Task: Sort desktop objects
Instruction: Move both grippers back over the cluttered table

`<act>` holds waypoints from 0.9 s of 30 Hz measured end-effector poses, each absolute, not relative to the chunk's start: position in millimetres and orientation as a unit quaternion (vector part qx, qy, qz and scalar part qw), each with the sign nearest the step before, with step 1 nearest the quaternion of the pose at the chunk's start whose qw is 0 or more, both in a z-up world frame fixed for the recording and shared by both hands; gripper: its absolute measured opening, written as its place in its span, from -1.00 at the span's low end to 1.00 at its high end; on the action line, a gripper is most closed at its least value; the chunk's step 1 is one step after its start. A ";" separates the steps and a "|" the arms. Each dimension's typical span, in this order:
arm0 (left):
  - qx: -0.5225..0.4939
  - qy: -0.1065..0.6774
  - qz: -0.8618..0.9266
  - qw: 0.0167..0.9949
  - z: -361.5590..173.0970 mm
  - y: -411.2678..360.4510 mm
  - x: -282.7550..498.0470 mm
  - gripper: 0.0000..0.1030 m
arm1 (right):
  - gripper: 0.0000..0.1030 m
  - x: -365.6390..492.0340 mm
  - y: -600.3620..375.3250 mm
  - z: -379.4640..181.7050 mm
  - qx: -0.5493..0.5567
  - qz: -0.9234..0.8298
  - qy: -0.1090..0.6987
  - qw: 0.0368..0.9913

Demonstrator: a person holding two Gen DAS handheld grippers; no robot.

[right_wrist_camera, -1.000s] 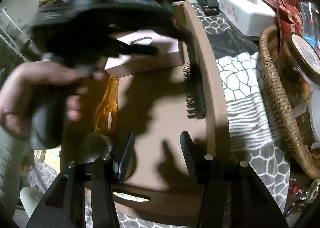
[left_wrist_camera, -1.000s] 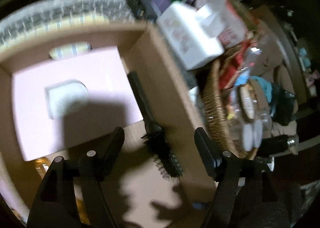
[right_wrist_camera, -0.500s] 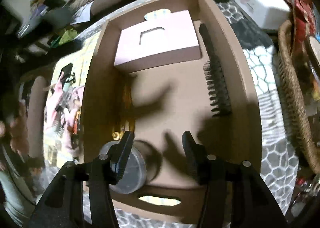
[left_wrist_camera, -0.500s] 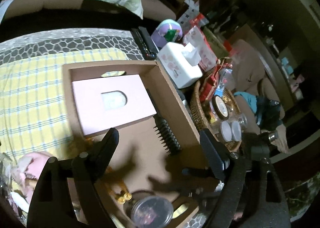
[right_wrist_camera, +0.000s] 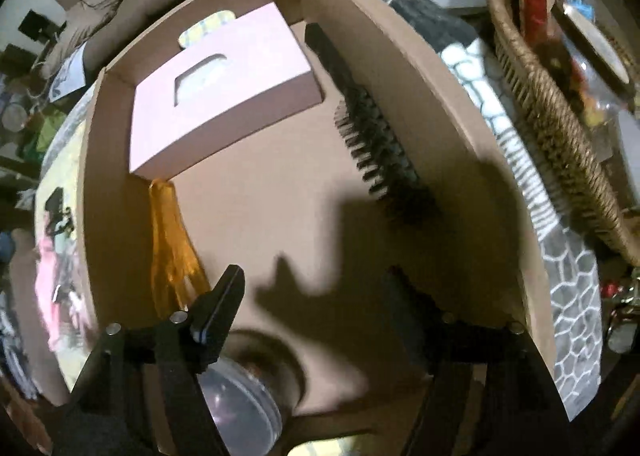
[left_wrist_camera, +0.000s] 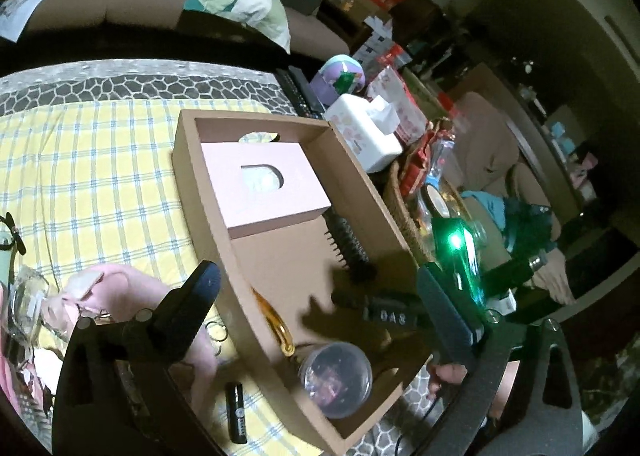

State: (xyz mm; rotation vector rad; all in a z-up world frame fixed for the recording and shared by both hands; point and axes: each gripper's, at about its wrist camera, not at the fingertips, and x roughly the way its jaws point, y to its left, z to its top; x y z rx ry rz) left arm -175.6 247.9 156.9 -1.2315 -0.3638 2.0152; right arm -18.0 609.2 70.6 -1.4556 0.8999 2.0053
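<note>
Both hand-held grippers empty, jaws opening: left hand-held gripper (left_wrist_camera: 316,298) and right hand-held gripper (right_wrist_camera: 316,298) over cardboard box (right_wrist_camera: 404,68) holding pink box (right_wrist_camera: 240,68), hairbrush (right_wrist_camera: 376,144), round clear container (left_wrist_camera: 335,379).

Left gripper (left_wrist_camera: 320,296) pulled up and back from low inside the cardboard box (left_wrist_camera: 188,176), whole box now visible, jaws opening, nothing between. Right gripper (right_wrist_camera: 316,296) tipped down over box floor, jaws opening, empty; clear round container (right_wrist_camera: 240,408) now beneath its left finger.

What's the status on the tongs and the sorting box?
Both tongs opening, nothing between them. Cardboard box holds pink box, hairbrush, round container. Nothing blocking.
</note>
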 end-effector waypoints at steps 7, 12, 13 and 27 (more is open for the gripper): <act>-0.471 -0.142 0.789 0.367 157.1 230.1 -166.2 0.92 | 0.51 -43.5 614.0 64.3 -0.530 0.738 0.296 0.294; -0.476 -0.140 0.789 0.363 152.7 224.0 -161.1 0.92 | 0.50 -48.4 627.4 63.3 -0.501 0.751 0.323 0.283; -0.478 -0.141 0.787 0.363 151.2 223.6 -160.0 0.92 | 0.50 -48.6 629.5 63.1 -0.500 0.749 0.332 0.281; -0.467 -0.144 0.802 0.343 154.5 208.1 -143.1 1.00 | 0.82 21.4 619.1 95.1 -0.439 0.723 0.424 0.326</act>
